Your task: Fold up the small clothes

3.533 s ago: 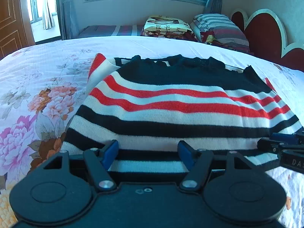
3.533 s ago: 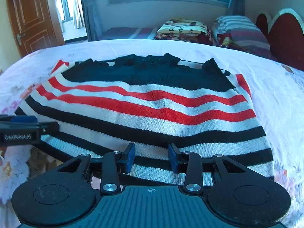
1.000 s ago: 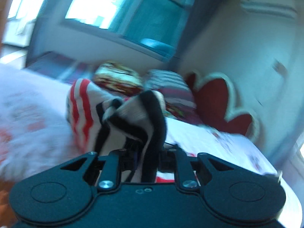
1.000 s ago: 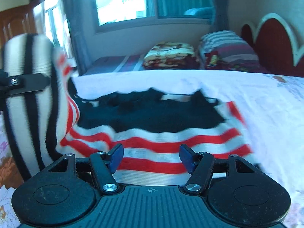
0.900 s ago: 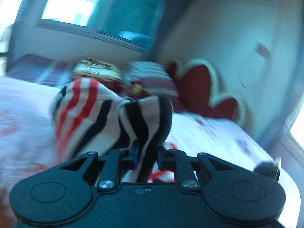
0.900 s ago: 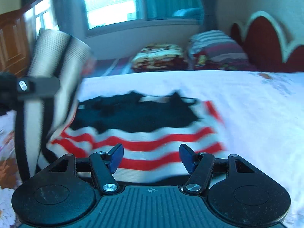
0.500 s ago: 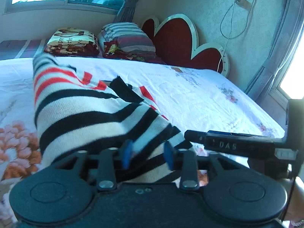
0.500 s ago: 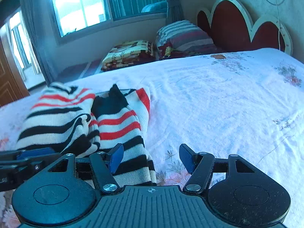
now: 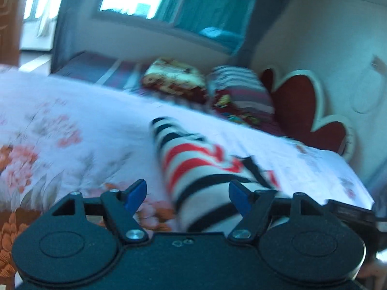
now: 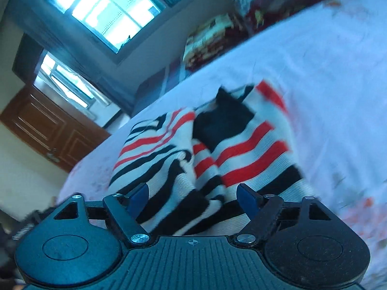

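A small sweater with black, white and red stripes lies folded over itself on the floral bed sheet. In the blurred left wrist view, my left gripper has its jaws opening. The sweater's near end sits between and just beyond them, and neither blue pad presses on it. My right gripper, rolled to one side, also has its jaws opening. The sweater lies in front of it, its near edge between the pads and untouched. The right gripper's black finger shows at the left view's right edge.
A striped pillow and a folded patterned blanket lie at the head of the bed. A red scalloped headboard stands beside them. A brown door and a bright window are behind the bed. White sheet extends right of the sweater.
My left gripper carried the sweater's side over, then let it go and spread its jaws. My right gripper rolled and swung toward the folded sweater, its jaws widening.
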